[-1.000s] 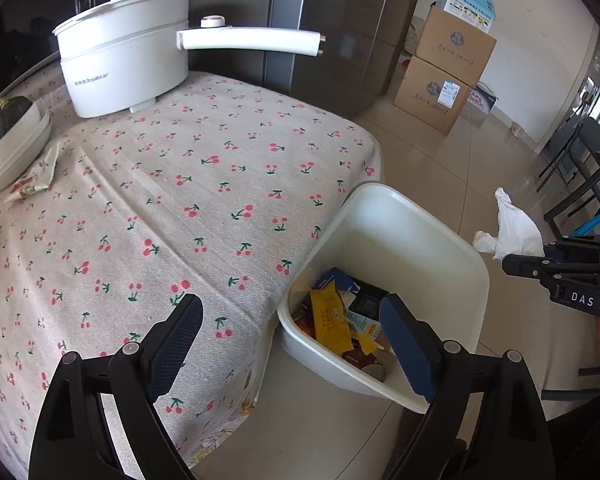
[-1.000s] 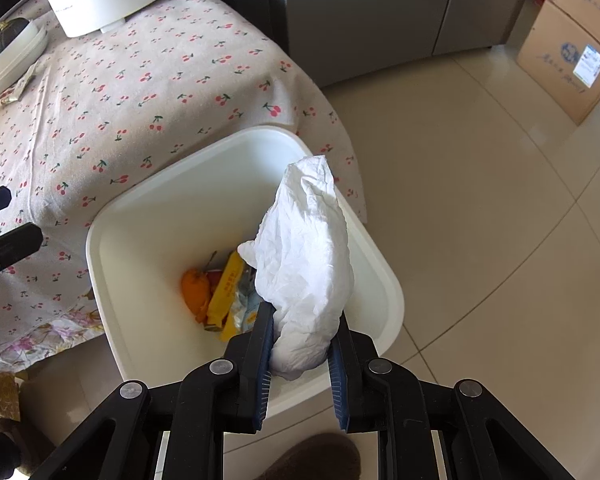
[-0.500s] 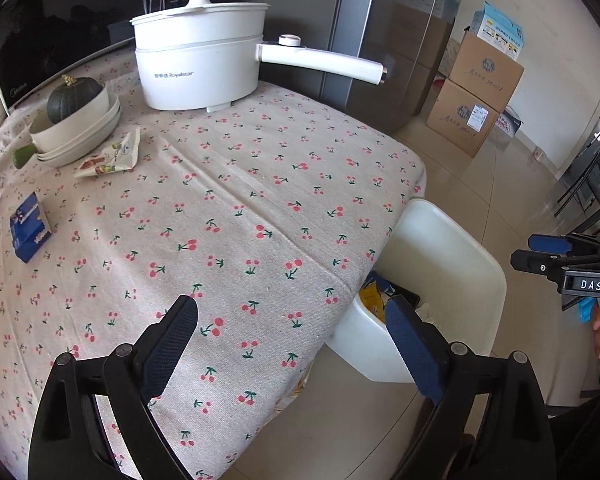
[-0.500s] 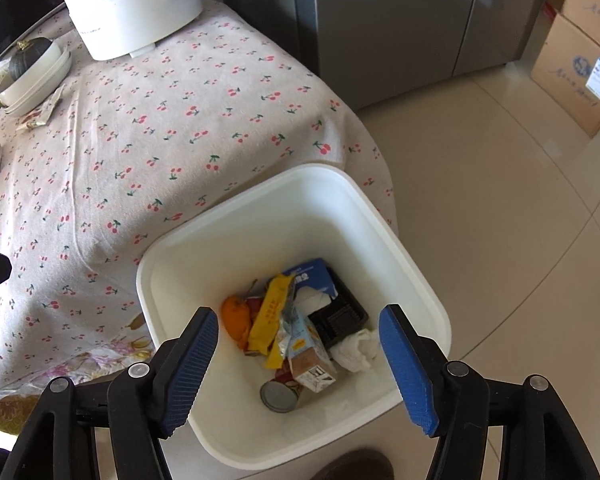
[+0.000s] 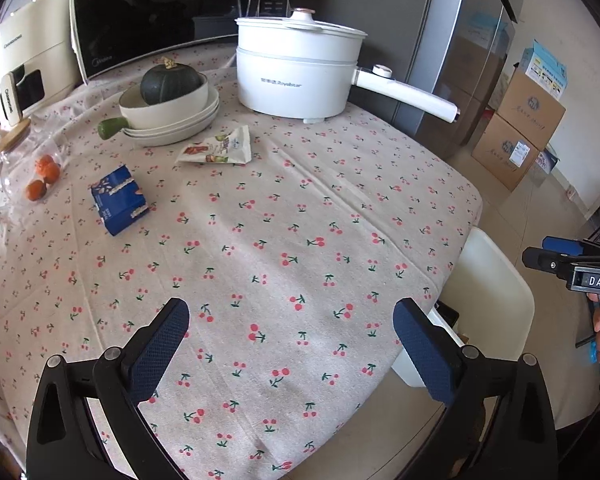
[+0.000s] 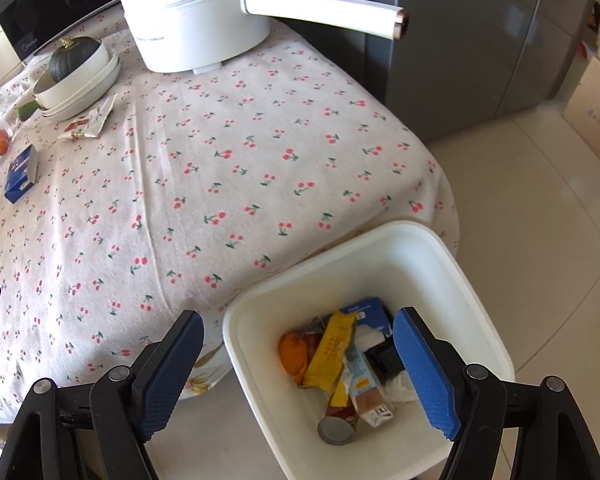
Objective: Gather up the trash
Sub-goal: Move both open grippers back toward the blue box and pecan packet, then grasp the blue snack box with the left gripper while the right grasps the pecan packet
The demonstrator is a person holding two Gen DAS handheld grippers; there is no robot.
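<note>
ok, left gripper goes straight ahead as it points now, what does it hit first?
Likely the bare cherry-print tablecloth: the open left gripper points down at it. The blue carton and snack packet lie farther off, left of that line. Depth unclear.

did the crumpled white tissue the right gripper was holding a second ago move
Yes. It left the right gripper, now open, and dropped into the white bin, where the tissue lies among the trash.

Left wrist view: surface's right edge hides most of the white bin [image 5: 496,300], contents barely visible. Right hand-held gripper [image 5: 556,260] cut off by frame edge, jaws not readable. Right wrist view: tissue [image 6: 400,390] partly behind a blue pad [image 6: 424,368]. Can [image 6: 336,429] label unreadable.
</note>
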